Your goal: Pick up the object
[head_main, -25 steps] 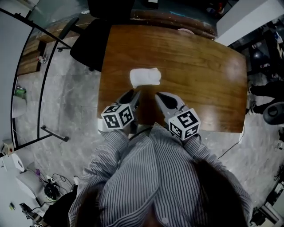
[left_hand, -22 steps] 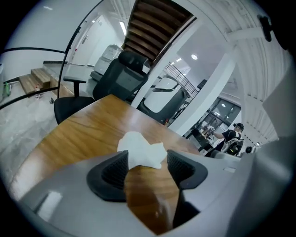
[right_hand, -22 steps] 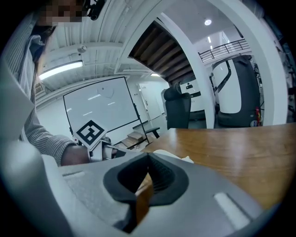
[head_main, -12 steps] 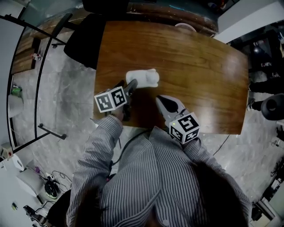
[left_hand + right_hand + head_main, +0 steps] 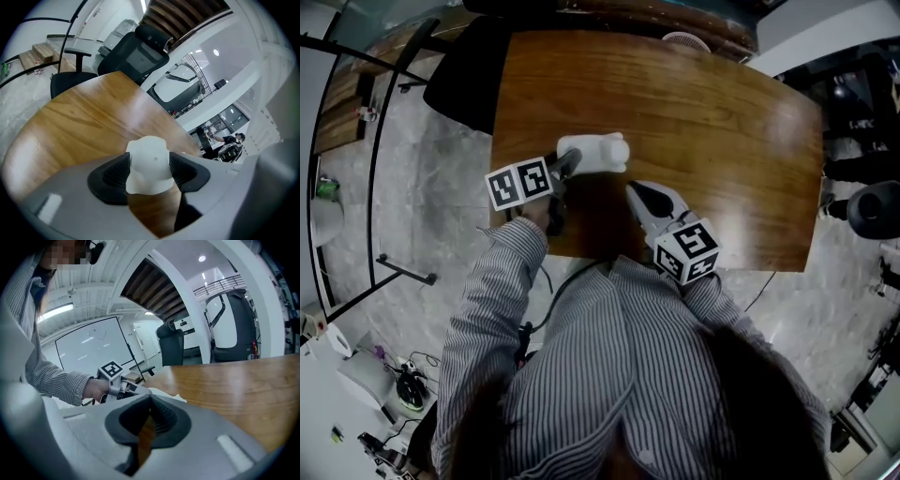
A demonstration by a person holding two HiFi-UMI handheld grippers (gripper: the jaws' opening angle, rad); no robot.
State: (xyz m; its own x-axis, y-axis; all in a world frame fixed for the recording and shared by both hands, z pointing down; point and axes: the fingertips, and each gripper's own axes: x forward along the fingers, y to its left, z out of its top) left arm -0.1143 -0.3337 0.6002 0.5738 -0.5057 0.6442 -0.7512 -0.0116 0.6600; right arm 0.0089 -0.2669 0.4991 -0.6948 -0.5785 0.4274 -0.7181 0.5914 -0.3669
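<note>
Left hand-held gripper closing on white object, pads hiding its sides; right hand-held gripper closed, empty.

I logged one white object: matte, lumpy, plain, with no print. I couldn't tell what it was. In the head view it lay long-side across the wooden table, on the table's left half toward the near edge, with two rounded lobes at its right end. In the left gripper view it showed a rounded top, a pinched waist, a wider base and one small dark dot on its face. It rested on the wood between the closing jaws of the left gripper, and the pads looked to touch both its sides.
</note>
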